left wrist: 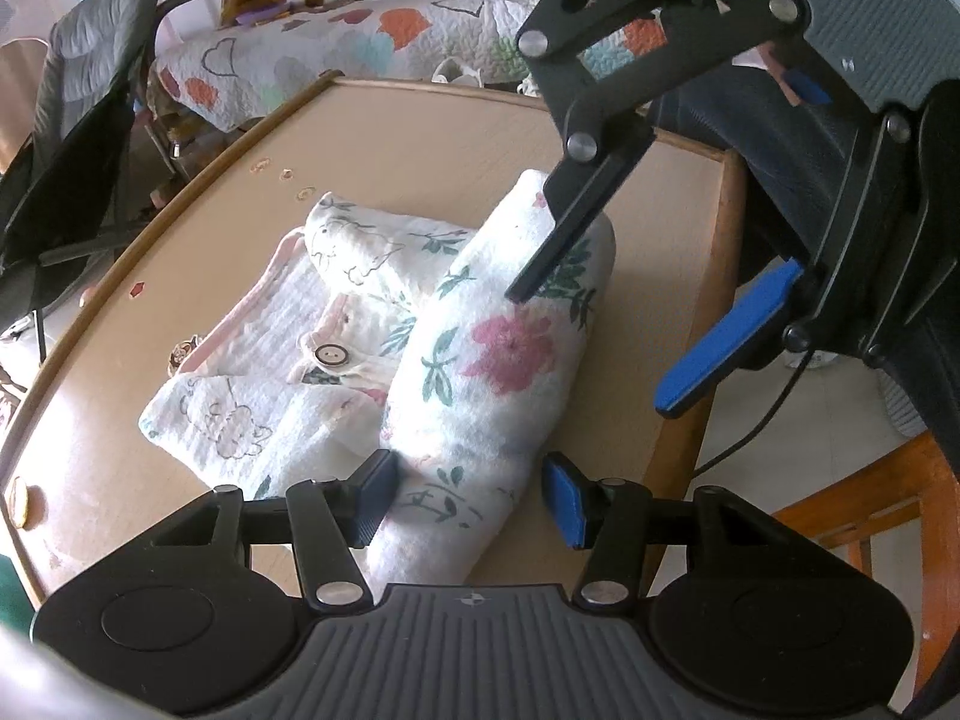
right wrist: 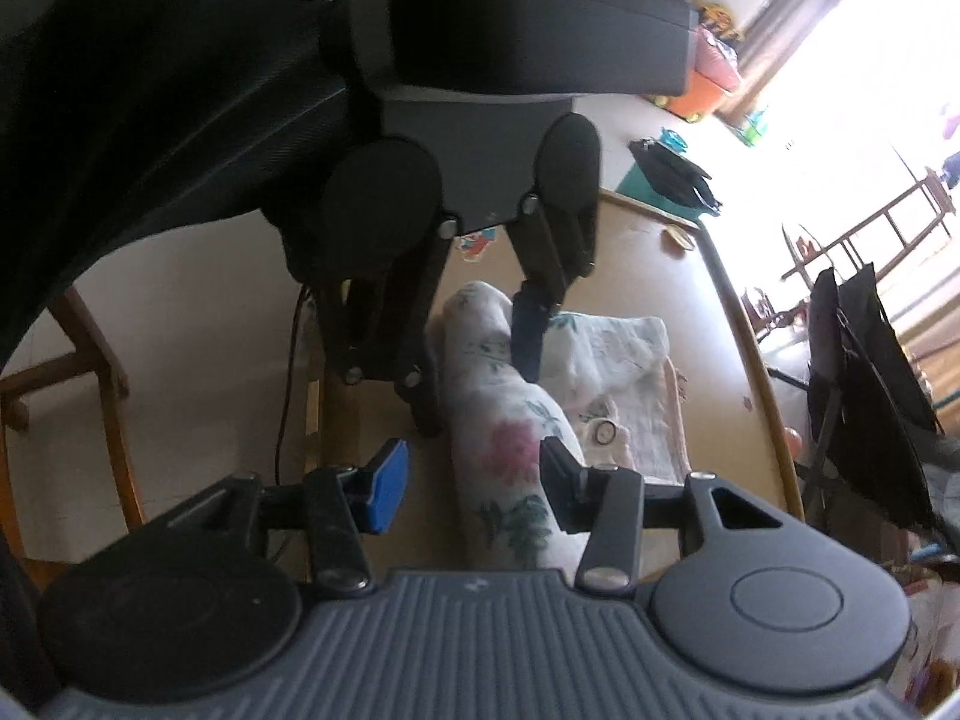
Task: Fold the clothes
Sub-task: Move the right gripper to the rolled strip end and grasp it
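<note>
My left gripper (left wrist: 471,501) has its jaws spread, straddling the near end of the floral roll (left wrist: 498,360) without pinching it. My right gripper (right wrist: 465,486) is spread too, one finger lying on the roll's far end. The roll lies on the desk (left wrist: 420,138), overlapping a folded top (left wrist: 288,348) beside it.

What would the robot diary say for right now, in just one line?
task: fold clothes | left gripper: open, straddling floral roll | right gripper: open, straddling same roll | buttoned top: folded beside roll on table
</note>
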Action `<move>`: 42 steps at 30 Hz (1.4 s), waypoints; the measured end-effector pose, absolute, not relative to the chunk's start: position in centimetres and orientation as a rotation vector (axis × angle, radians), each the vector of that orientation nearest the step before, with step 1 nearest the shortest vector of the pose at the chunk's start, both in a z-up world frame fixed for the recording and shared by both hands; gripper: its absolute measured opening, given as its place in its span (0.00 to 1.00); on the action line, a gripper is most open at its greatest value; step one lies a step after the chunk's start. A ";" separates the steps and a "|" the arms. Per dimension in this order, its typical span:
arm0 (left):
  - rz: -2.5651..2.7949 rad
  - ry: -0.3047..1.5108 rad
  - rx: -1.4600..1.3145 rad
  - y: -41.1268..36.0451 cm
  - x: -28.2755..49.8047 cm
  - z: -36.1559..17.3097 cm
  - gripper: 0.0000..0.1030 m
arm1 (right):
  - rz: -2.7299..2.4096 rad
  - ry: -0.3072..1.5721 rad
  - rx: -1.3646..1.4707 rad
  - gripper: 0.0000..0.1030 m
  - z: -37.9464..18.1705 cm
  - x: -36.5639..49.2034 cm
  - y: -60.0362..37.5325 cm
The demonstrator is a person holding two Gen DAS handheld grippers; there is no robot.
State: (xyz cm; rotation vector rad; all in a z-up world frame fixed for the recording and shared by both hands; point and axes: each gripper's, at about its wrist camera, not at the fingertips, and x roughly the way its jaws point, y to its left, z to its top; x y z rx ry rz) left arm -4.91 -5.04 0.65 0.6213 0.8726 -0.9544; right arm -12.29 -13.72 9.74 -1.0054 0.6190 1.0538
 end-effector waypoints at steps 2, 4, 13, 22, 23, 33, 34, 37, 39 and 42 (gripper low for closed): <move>-0.959 0.872 0.622 -5.1 -4.8 0.7 0.53 | 1.074 0.595 -1.054 0.47 9.5 -12.9 -13.6; -0.966 0.873 0.623 -5.1 -4.7 0.7 0.53 | 1.100 0.566 -1.089 0.47 9.6 -13.4 -13.9; -0.972 0.876 0.620 -5.8 -3.4 0.6 0.53 | 1.108 0.547 -1.156 0.48 8.5 -13.4 -14.0; -0.973 0.882 0.618 -6.1 -3.3 0.7 0.53 | 1.108 0.511 -1.186 0.48 6.8 -12.7 -13.7; -0.973 0.882 0.618 -6.1 -3.3 0.7 0.53 | 1.108 0.506 -1.190 0.48 6.7 -12.7 -13.7; -0.982 0.881 0.624 -5.3 -3.0 1.0 0.54 | 1.086 0.490 -1.217 0.48 6.0 -12.1 -13.5; -0.981 0.881 0.625 -5.4 -3.0 0.9 0.54 | 1.087 0.501 -1.209 0.48 6.0 -12.0 -13.5; -0.975 0.878 0.627 -5.5 -3.1 0.9 0.54 | 1.087 0.537 -1.175 0.48 6.0 -11.5 -13.5; -0.970 0.875 0.625 -5.6 -3.1 0.9 0.55 | 1.084 0.554 -1.158 0.48 6.0 -11.3 -13.5; -0.960 0.868 0.620 -5.6 -3.3 0.9 0.56 | 1.078 0.567 -1.143 0.47 5.9 -11.1 -13.5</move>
